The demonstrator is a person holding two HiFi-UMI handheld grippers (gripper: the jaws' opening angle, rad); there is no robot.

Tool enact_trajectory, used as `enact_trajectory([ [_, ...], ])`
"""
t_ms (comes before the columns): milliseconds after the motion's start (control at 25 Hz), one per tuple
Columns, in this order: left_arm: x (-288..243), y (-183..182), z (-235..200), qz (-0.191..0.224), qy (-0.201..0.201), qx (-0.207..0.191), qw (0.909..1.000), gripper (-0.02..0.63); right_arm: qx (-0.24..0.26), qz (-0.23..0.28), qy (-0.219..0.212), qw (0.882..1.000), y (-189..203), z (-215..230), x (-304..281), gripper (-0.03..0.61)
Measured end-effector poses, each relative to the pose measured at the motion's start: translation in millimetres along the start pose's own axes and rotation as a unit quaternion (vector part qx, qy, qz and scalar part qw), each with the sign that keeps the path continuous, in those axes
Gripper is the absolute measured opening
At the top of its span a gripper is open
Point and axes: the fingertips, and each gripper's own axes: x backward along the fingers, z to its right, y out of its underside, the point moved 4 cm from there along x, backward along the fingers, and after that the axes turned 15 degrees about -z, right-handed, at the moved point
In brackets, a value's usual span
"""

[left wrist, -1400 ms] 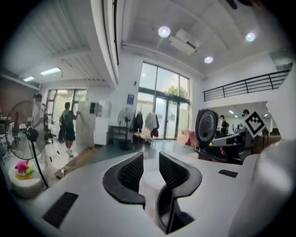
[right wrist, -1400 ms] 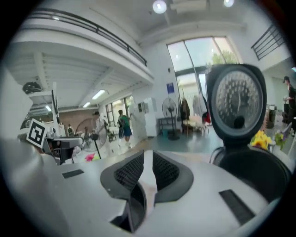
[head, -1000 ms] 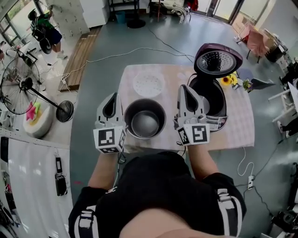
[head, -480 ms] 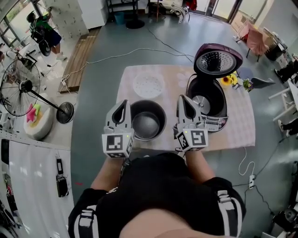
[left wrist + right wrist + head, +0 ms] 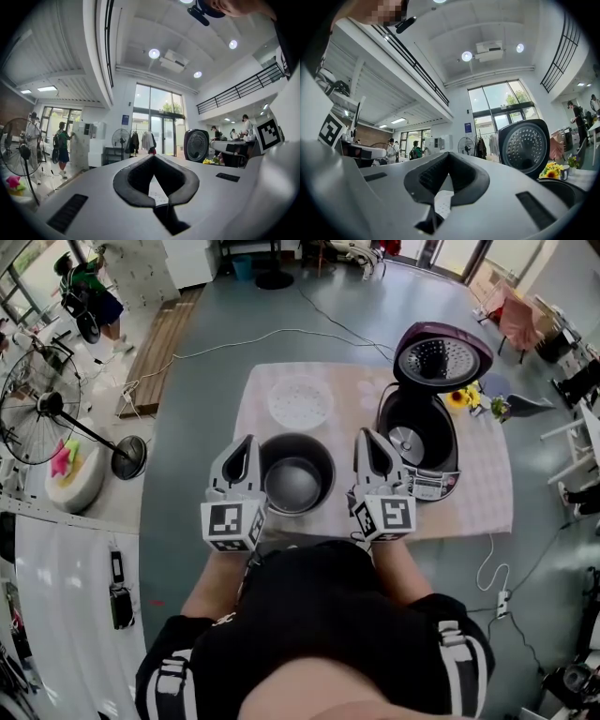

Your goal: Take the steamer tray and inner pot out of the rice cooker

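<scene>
The dark round metal inner pot [image 5: 297,474] is seen standing on the pale cloth-covered surface [image 5: 255,399] in the centre of the head view. The white round perforated steamer tray [image 5: 300,402] is laid just above it in the frame, and both are outside the dark purple rice cooker [image 5: 436,484], whose lid [image 5: 442,354] is raised at the upper right. The left hand-held gripper [image 5: 246,442] is held just left of the pot and the right hand-held gripper [image 5: 367,435] between the pot and the cooker; the jaws of both are closed together, and nothing is gripped.
</scene>
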Motion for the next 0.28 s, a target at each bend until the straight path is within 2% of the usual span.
enact_trajectory([
  [280,-3.2,5.8,-3.9,-0.007,0.001,0.006,1.0000,0.002,-0.001,-0.011,-0.004,1.000,7.4,0.3,-4.4,-0.003],
])
